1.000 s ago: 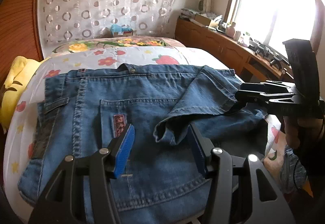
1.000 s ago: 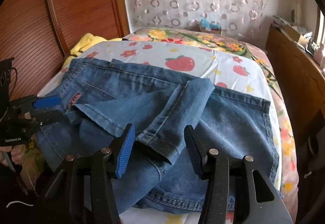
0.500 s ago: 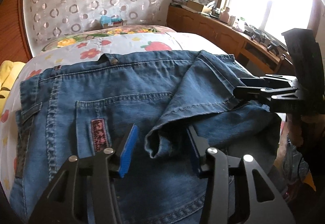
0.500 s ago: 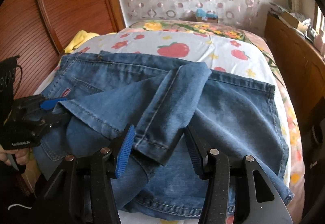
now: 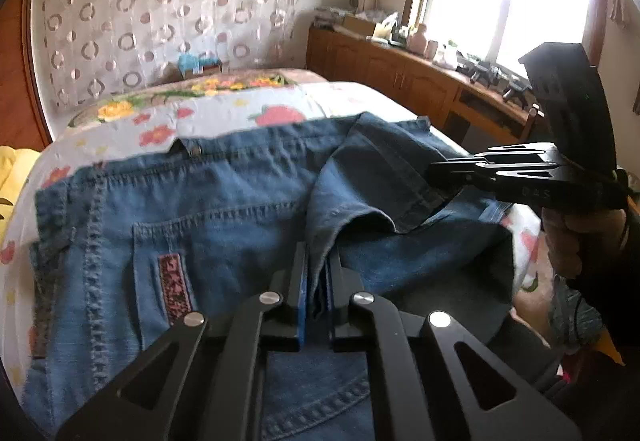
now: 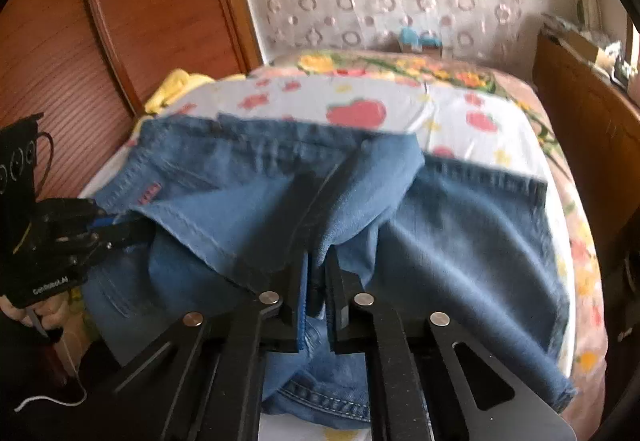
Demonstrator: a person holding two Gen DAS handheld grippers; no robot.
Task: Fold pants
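Both claws are clamped on the jeans (image 5: 224, 225), which lie across the near edge of the bed (image 5: 224, 113): left gripper (image 5: 316, 281) pinches a hem fold near the back pocket (image 5: 224, 237), right gripper (image 6: 316, 281) pinches the same loose leg end further right. Lift both together, level, keep the hem taut, then lay it over squarely. Pad contact is buried in denim, the right view is blurred, and the jeans' near edge is hidden behind the jaws.

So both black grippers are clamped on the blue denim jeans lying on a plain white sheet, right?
Not plain: the bed sheet is white with red strawberries and flowers, as the right wrist view shows. Both the left gripper and right gripper are clamped on the blue denim jeans.
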